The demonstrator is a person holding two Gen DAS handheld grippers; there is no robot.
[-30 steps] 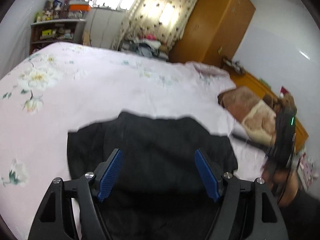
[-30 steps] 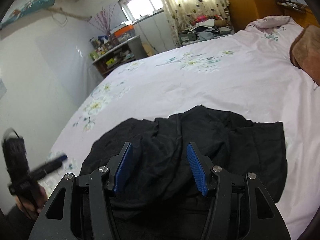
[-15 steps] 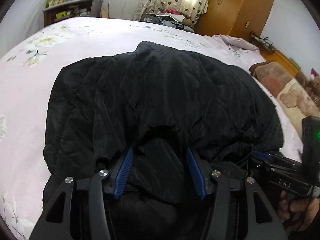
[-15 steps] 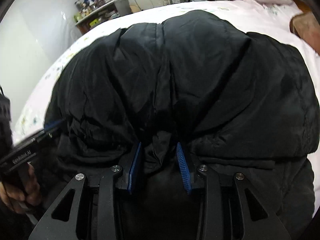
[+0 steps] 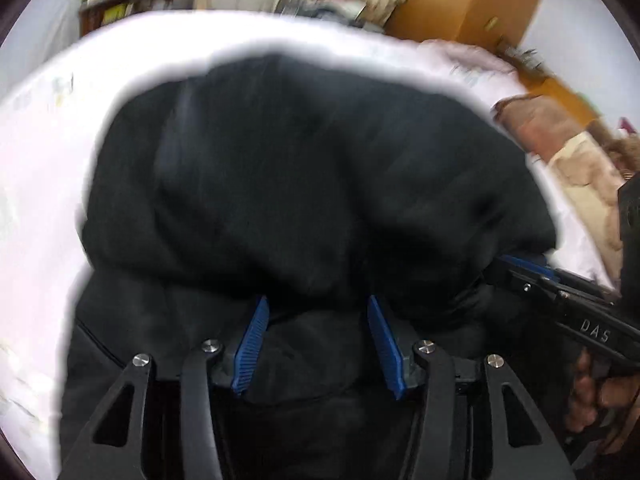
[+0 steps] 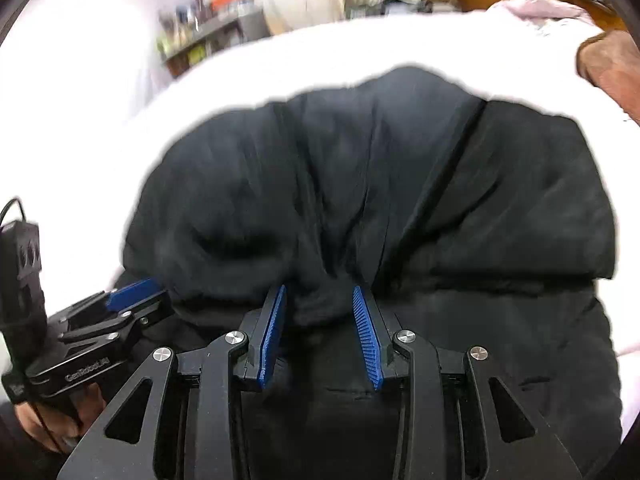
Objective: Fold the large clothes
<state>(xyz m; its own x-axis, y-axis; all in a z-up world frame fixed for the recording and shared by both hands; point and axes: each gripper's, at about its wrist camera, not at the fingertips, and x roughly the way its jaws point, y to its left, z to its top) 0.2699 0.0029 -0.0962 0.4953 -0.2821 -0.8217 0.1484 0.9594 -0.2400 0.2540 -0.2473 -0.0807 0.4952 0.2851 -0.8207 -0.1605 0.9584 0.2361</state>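
Note:
A large black padded jacket [image 5: 312,184] lies bunched on the pink floral bedsheet [image 5: 44,184]; it also fills the right wrist view [image 6: 384,184]. My left gripper [image 5: 316,308] has its blue pads pressed around a thick fold of the jacket's near edge. My right gripper [image 6: 318,296] is shut on a bunched fold of the same edge. The right gripper also shows at the right of the left wrist view [image 5: 520,264], and the left gripper at the left of the right wrist view [image 6: 132,292]. Both views are motion-blurred.
A brown blanket [image 5: 560,152] lies at the bed's right side. A wooden wardrobe [image 5: 472,0] and curtained window stand beyond the bed, and a cluttered shelf [image 5: 124,4] stands at the back left. The bedsheet [image 6: 280,64] extends beyond the jacket.
Both grippers came down onto the jacket's near edge and closed on folds of it. Since half a second ago the jacket edge has shifted and the view has blurred with motion.

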